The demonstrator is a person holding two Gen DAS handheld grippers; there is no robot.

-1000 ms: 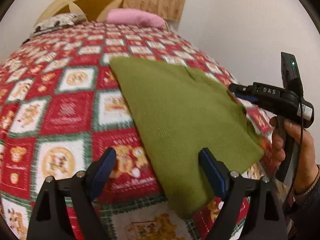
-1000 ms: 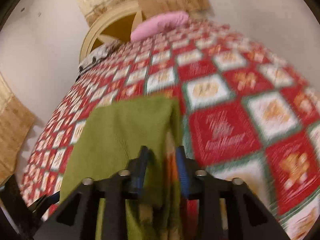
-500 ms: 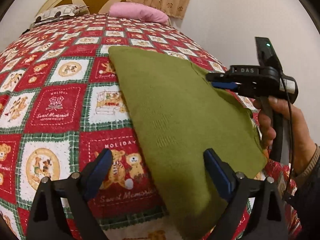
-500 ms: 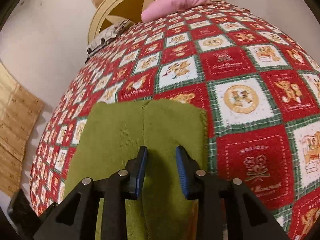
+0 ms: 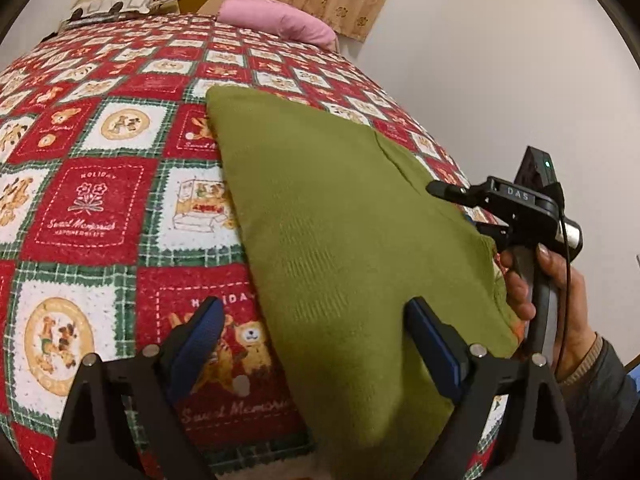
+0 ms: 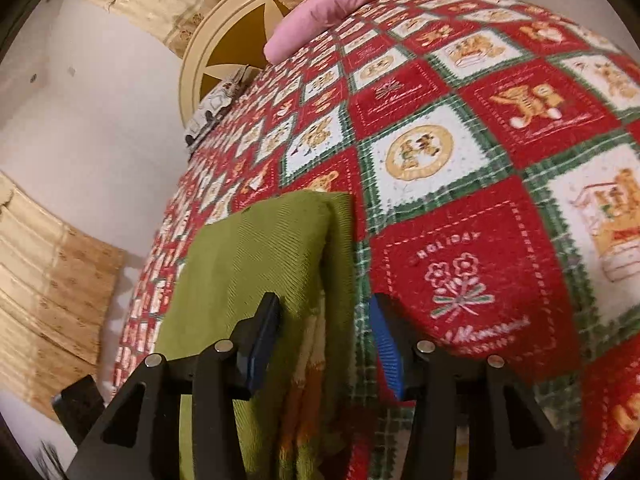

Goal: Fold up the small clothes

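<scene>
A bed under a red-and-green holiday quilt carries the folded green garment near its edge. Both claws, left claw and right claw, are spread and grip nothing, apparently freeing the cloth to lie flat.

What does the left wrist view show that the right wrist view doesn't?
Only the left wrist view shows the person's right hand, the right gripper's body from outside, and the open left gripper straddling the garment's near left edge. Only the right wrist view shows the right gripper open, the garment's edge between its fingers, with printed fabric hanging under that edge, plus tan curtains along the wall. Both show the green garment on the quilt, the pink pillow and the headboard.
</scene>
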